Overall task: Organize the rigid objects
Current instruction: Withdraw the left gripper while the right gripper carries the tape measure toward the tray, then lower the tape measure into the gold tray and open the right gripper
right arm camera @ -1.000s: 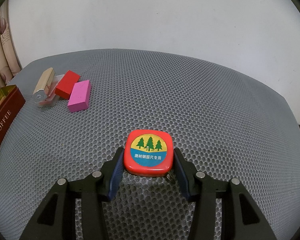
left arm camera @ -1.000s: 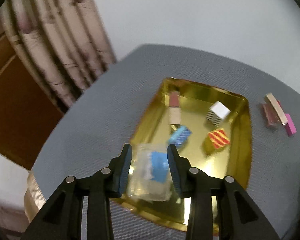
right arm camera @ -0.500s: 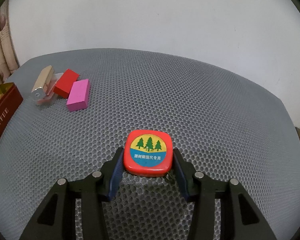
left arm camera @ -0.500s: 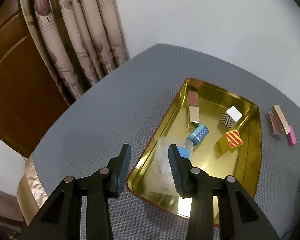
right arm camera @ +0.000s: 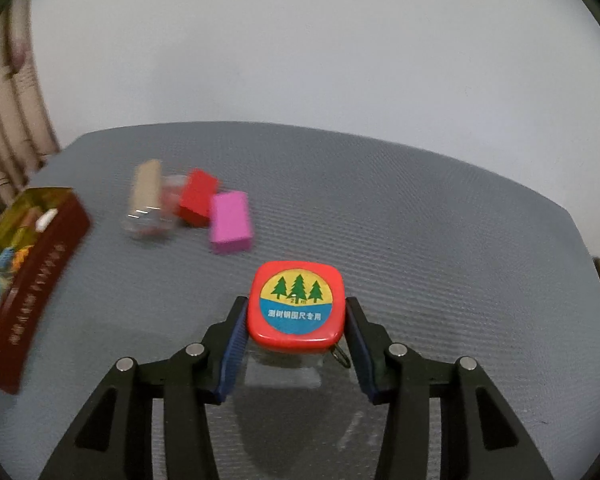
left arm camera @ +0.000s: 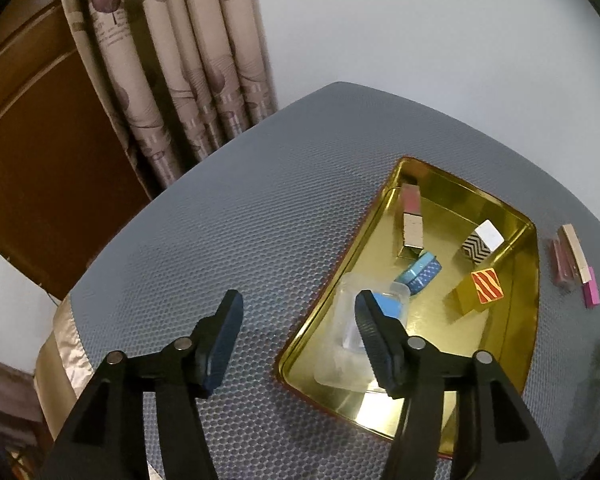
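Observation:
My left gripper hangs over the grey mesh table just left of the gold tin tray. Its jaws are opening and nothing is between them. A clear plastic box with a blue piece inside lies in the tray's near corner, partly hidden behind the right finger. In the right wrist view my right gripper is shut on a red tape measure with a tree label. The tape measure is lifted a little off the table, with its shadow below.
Inside the tray lie a pink-and-cream bar, a zigzag block, a blue dotted block and a striped yellow block. A beige bar, red block and pink block lie beside the tray. Curtains hang behind the table.
The left gripper let go of the clear box in the tray, drew off to the left and spread its jaws. The right gripper closed on the tape measure and raised it.

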